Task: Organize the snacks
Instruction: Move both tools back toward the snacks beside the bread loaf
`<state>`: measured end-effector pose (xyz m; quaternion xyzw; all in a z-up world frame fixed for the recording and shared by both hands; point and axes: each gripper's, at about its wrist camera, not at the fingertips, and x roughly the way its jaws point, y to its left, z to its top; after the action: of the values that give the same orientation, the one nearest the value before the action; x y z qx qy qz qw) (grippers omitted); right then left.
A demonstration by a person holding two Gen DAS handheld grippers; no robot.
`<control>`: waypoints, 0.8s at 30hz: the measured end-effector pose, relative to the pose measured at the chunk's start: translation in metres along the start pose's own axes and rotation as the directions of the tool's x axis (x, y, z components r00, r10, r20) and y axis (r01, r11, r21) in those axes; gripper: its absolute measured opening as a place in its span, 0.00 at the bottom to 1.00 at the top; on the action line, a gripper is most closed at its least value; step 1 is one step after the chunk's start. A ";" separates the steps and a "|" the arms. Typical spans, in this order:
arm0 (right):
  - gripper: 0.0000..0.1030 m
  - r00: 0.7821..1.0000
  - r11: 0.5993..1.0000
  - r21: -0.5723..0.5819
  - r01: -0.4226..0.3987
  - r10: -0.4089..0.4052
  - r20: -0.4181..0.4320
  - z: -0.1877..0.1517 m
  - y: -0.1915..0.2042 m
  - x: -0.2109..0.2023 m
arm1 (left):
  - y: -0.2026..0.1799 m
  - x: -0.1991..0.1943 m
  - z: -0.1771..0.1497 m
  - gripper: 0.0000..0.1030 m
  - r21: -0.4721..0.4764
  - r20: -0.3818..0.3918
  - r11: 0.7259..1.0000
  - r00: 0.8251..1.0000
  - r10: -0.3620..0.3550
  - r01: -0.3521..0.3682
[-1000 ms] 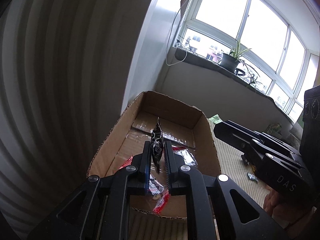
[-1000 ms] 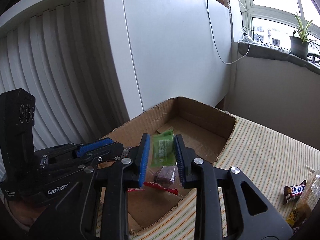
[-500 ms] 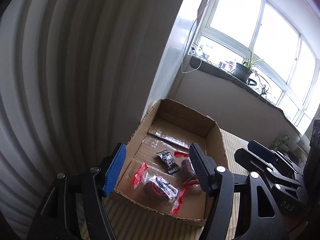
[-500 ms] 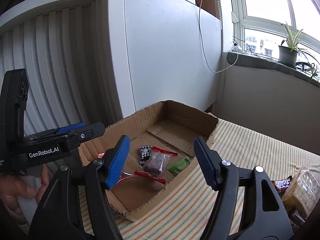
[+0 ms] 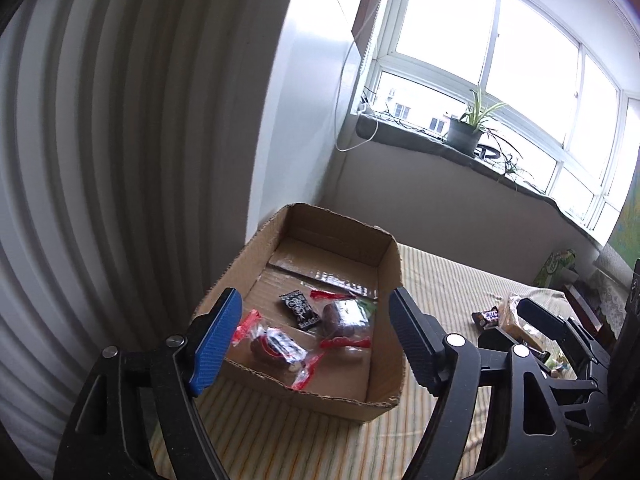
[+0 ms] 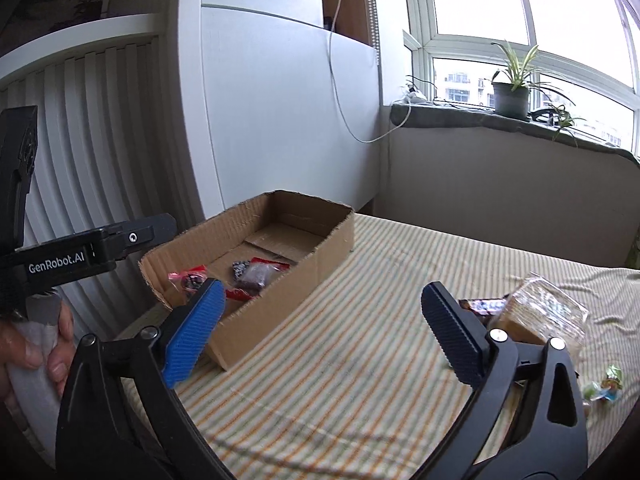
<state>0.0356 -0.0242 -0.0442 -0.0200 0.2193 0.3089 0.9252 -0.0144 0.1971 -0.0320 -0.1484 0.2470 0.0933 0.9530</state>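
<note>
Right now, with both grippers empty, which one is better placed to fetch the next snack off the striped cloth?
Probably the right gripper: it is open, over the striped cloth, near the clear-wrapped cake and chocolate bar. The left gripper faces the cardboard box.

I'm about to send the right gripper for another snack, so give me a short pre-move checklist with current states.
1. Right gripper open and empty: ok.
2. Left gripper open and empty: ok.
3. Cardboard box upright with room left: ok.
4. Clear-wrapped cake on the striped cloth, unobstructed from above: ok.
5. Chocolate bar free to grasp: not ok, partly behind a finger and against the cake.
6. Small foil candy graspable: cannot tell, blurred at the edge.
</note>
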 end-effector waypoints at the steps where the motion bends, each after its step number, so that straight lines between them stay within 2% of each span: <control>1: 1.00 1.000 1.000 0.010 0.025 -0.025 0.000 -0.006 -0.011 -0.007 | -0.009 0.000 -0.002 0.81 0.012 0.001 1.000 1.000 -0.002 0.002; 3: 1.00 0.997 0.996 0.037 0.080 -0.080 -0.007 -0.020 -0.035 -0.023 | -0.031 0.001 -0.007 0.82 0.048 -0.002 0.999 1.000 -0.009 0.009; 7: 1.00 0.981 0.976 0.103 0.192 -0.187 -0.057 -0.052 -0.091 -0.054 | -0.084 0.010 -0.026 0.88 0.150 -0.051 0.986 0.997 -0.064 0.071; 12: 1.00 0.943 0.926 0.182 0.331 -0.315 -0.111 -0.082 -0.153 -0.091 | -0.146 0.025 -0.054 0.88 0.221 -0.164 0.955 0.973 -0.165 0.199; 18: 1.00 0.923 0.897 0.220 0.383 -0.365 -0.117 -0.091 -0.185 -0.113 | -0.191 0.025 -0.072 0.88 0.285 -0.233 0.918 0.949 -0.213 0.277; 24: 1.00 0.921 0.897 0.215 0.386 -0.362 -0.143 -0.096 -0.189 -0.107 | -0.199 0.032 -0.073 0.88 0.298 -0.256 0.916 0.947 -0.194 0.269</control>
<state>0.0315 -0.2534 -0.1048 0.0341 0.2928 0.0952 0.9508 0.0309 -0.0107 -0.0616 -0.0249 0.3442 -0.0805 0.9351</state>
